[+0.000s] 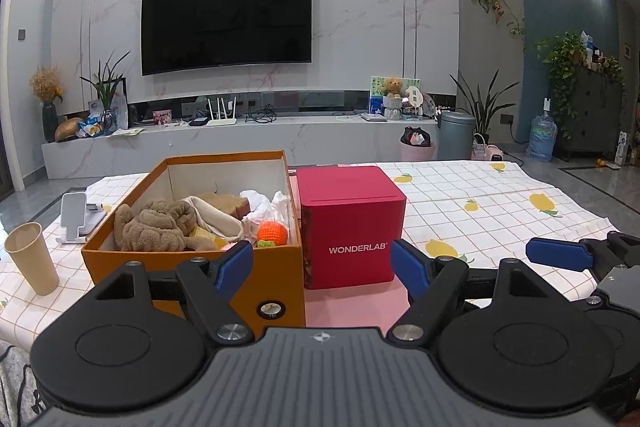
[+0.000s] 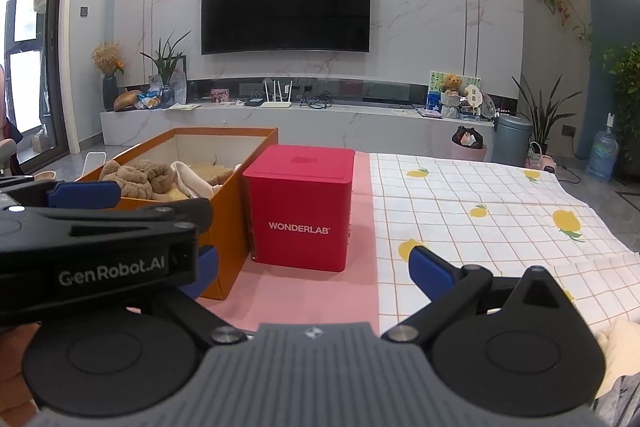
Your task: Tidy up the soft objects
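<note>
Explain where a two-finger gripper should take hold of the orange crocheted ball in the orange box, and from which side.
Grip the orange crocheted ball across its round middle, coming from above. It lies low in the near right corner of the orange box, hemmed by the box walls and white paper, so only its top is free. The open left gripper looks wide enough.

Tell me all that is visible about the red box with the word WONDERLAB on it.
The red box is a cube-like container, smooth and matte, with white WONDERLAB lettering on its front. Its lid is closed, with a shallow square recess on top. It stands upright on the pink strip of the table covering, close against the right side of the orange box. Nothing holds it.
</note>
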The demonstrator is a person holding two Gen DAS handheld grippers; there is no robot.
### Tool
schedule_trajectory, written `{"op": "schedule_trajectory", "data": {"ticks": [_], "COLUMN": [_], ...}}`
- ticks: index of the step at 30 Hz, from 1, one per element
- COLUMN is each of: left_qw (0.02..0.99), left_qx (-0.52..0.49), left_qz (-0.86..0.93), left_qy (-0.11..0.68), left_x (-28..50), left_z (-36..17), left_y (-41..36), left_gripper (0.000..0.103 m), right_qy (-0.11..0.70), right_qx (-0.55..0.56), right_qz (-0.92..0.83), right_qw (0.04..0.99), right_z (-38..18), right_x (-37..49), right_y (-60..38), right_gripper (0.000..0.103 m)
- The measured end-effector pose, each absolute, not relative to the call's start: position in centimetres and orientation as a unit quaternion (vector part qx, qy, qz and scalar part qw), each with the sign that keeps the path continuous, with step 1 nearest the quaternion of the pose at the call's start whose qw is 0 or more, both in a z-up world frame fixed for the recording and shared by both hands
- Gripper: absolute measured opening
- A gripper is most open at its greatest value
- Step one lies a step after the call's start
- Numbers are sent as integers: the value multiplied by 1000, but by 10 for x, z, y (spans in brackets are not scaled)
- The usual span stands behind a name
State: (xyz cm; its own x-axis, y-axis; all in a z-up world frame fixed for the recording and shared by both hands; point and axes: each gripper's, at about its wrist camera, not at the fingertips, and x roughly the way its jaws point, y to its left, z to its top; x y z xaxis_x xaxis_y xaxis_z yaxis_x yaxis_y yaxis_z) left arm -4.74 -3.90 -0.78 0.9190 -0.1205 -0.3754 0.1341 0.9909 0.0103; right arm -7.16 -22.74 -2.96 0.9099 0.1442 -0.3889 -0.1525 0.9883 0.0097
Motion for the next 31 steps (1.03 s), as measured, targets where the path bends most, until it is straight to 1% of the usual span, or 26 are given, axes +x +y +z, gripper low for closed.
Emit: {"op": "schedule_trajectory", "data": {"ticks": [31], "left_qw": [979], "left_qx": [26], "left_qz": [-59], "left_qy": [191], "left_x": [-49], "left_z": [-4], "left_y": [-39], "left_gripper": [92], "right_qy": [201], "right_qx": [-13], "right_qz": [64], "right_qw": [977], "right_z": [-30], "right_x": [-70], "right_y": [-228], "right_gripper": [99]}}
